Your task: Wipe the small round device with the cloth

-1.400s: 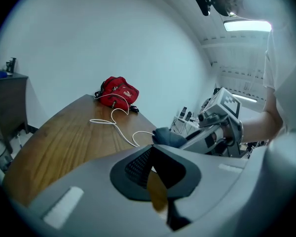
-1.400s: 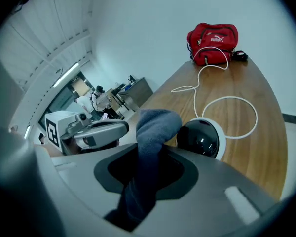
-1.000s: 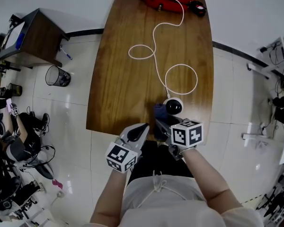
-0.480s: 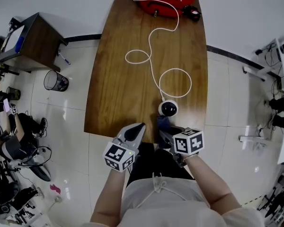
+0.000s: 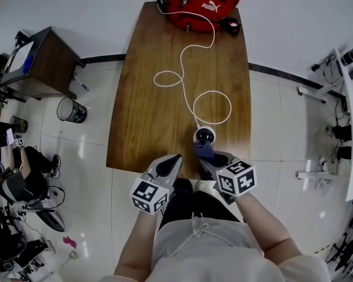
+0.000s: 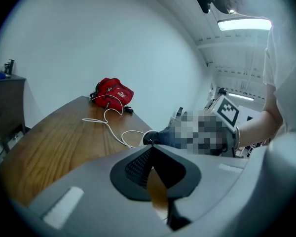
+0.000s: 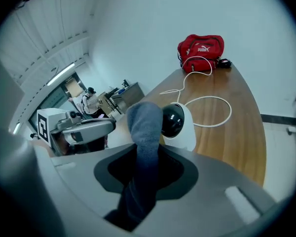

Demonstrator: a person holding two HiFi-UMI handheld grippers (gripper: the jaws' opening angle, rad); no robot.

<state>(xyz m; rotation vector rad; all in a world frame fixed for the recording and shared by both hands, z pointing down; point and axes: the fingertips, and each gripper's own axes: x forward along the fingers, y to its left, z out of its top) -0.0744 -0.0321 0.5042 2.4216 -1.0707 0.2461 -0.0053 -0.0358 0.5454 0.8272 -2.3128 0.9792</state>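
The small round device (image 5: 204, 136), white with a black dome, stands near the front edge of the wooden table (image 5: 147, 116). It also shows in the right gripper view (image 7: 180, 125). My right gripper (image 5: 210, 158) is shut on a blue-grey cloth (image 5: 203, 151). The cloth (image 7: 144, 127) sticks up between the jaws of the right gripper (image 7: 145, 168) and covers the left side of the dome. My left gripper (image 5: 171, 164) hovers at the table's front edge, left of the device. The left gripper (image 6: 155, 158) is shut with nothing in it.
A white cable (image 5: 182, 78) winds from the device up the table to a red bag (image 5: 203, 4) at the far end. A small black item (image 5: 229, 25) lies beside the bag. On the floor to the left are a wire bin (image 5: 70, 94) and a side table (image 5: 41, 51).
The right gripper has rolled and carried the cloth from the device's left to just in front of it, against the dome. The left gripper has hardly moved.
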